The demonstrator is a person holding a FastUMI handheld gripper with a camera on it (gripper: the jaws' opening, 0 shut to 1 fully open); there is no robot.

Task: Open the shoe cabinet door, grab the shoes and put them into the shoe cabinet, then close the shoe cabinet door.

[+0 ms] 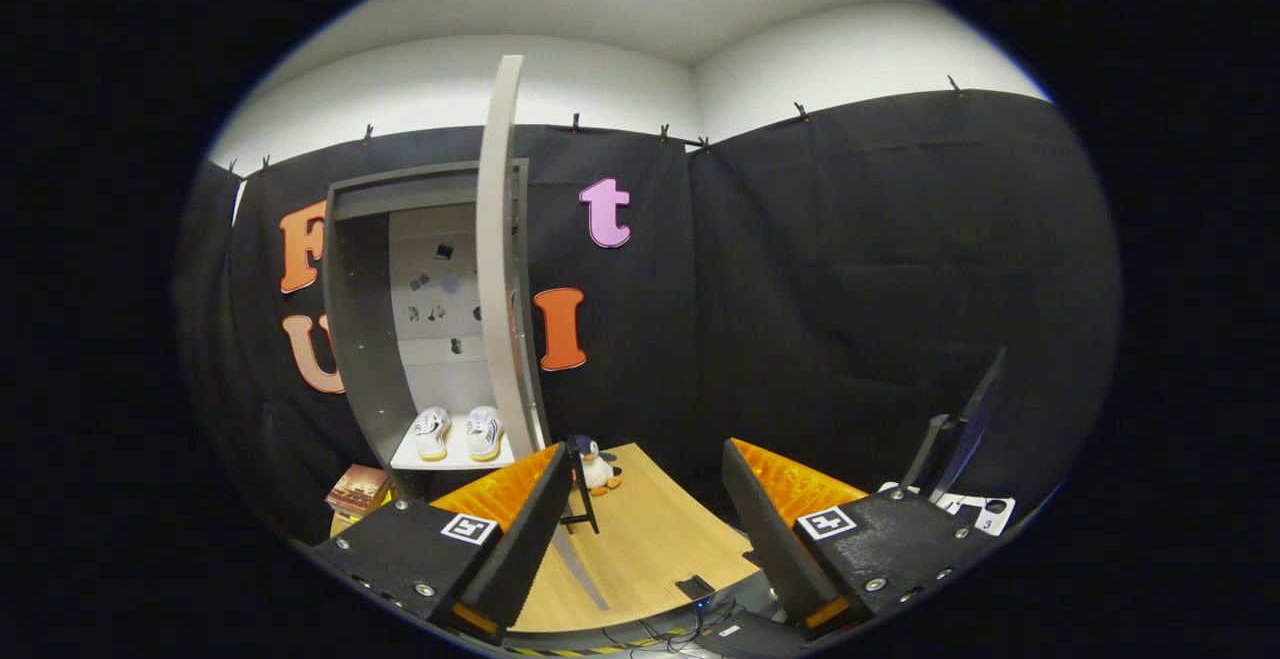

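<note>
Shoes [458,433] already sit inside the cabinet [360,339]; door [497,269] hangs open at 11 o'clock. Gripper [640,529] is spread, holding nothing, so a careless push could glance off the door's thin edge.

Light is even and fairly bright, coming from the ceiling above the shoe cabinet [430,339]. Fisheye distortion bows the cabinet's open door [497,259] into a curve. The cabinet's interior is clearly lit; the shoes [458,433] inside look sharp, without glare.

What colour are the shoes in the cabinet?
White, with yellowish soles and dark side markings; the shoes show in the gripper view.
</note>
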